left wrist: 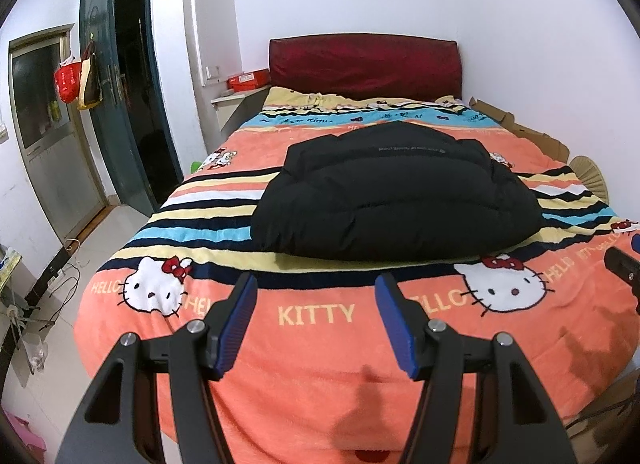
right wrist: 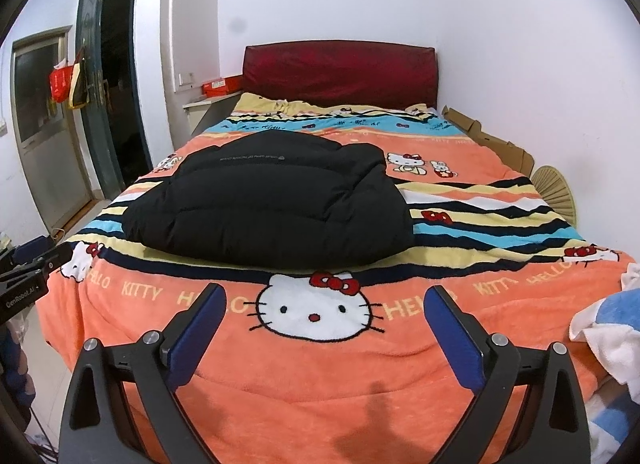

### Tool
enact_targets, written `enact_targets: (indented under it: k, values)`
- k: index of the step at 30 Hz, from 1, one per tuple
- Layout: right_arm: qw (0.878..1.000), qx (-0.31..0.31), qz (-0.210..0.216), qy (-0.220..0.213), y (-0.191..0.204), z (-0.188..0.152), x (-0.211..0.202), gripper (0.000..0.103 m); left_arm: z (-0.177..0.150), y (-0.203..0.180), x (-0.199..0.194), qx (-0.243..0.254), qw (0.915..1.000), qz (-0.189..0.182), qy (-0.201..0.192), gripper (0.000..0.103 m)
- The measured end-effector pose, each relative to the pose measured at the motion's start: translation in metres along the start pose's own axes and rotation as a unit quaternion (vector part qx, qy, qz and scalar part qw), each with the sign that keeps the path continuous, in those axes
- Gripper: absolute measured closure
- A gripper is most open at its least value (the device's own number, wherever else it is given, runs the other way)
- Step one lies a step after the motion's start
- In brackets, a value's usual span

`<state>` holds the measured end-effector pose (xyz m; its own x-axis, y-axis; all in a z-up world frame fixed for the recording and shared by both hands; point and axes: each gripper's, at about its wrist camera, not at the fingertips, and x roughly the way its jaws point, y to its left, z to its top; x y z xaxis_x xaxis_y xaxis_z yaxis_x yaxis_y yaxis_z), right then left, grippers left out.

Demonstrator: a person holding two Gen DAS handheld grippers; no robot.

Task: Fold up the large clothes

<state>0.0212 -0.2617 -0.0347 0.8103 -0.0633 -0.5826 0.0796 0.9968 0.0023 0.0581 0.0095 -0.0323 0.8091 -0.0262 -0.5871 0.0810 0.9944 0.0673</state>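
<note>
A black puffer jacket [left wrist: 396, 199] lies folded into a compact bundle in the middle of the bed, on the orange Hello Kitty blanket [left wrist: 320, 344]. It also shows in the right wrist view [right wrist: 276, 203]. My left gripper [left wrist: 316, 288] is open and empty, held above the blanket's near part, short of the jacket. My right gripper [right wrist: 326, 296] is open and empty, also short of the jacket's near edge. The right gripper's tip shows at the right edge of the left wrist view [left wrist: 624, 268]. The left gripper shows at the left edge of the right wrist view [right wrist: 28, 276].
A dark red headboard [left wrist: 364, 67] stands at the far end against the white wall. Cardboard [left wrist: 532, 135] and a woven fan [left wrist: 592, 179] lie along the bed's right side. A dark open door [left wrist: 116, 95] is at the left. White and blue cloth [right wrist: 612, 332] lies at the near right.
</note>
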Motion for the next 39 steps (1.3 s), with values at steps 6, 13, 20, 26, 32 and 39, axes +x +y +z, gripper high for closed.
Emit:
enact_targets:
  k: [6, 13, 20, 26, 32, 39]
  values:
    - [1.000, 0.002, -0.002, 0.004, -0.002, -0.001, 0.004, 0.005, -0.001, -0.002, 0.004, 0.003, 1.0000, -0.002, 0.003, 0.043]
    - [1.000, 0.009, -0.007, 0.006, -0.006, -0.003, 0.007, 0.004, -0.002, -0.005, 0.007, 0.005, 1.0000, -0.004, 0.007, 0.043]
    - [1.000, 0.015, -0.012, 0.008, -0.011, -0.004, 0.010, 0.004, -0.002, -0.005, 0.010, 0.007, 0.9999, -0.005, 0.009, 0.043]
    - [1.000, 0.020, -0.015, 0.011, -0.016, -0.004, 0.013, 0.004, -0.002, -0.006, 0.014, 0.008, 0.9999, -0.006, 0.011, 0.043]
    - [1.000, 0.021, -0.016, 0.012, -0.018, -0.005, 0.016, 0.003, -0.003, -0.007, 0.016, 0.009, 0.9999, -0.006, 0.012, 0.043]
    - [1.000, 0.020, -0.017, 0.015, -0.019, -0.007, 0.018, 0.003, -0.003, -0.007, 0.018, 0.010, 0.9998, -0.008, 0.013, 0.043]
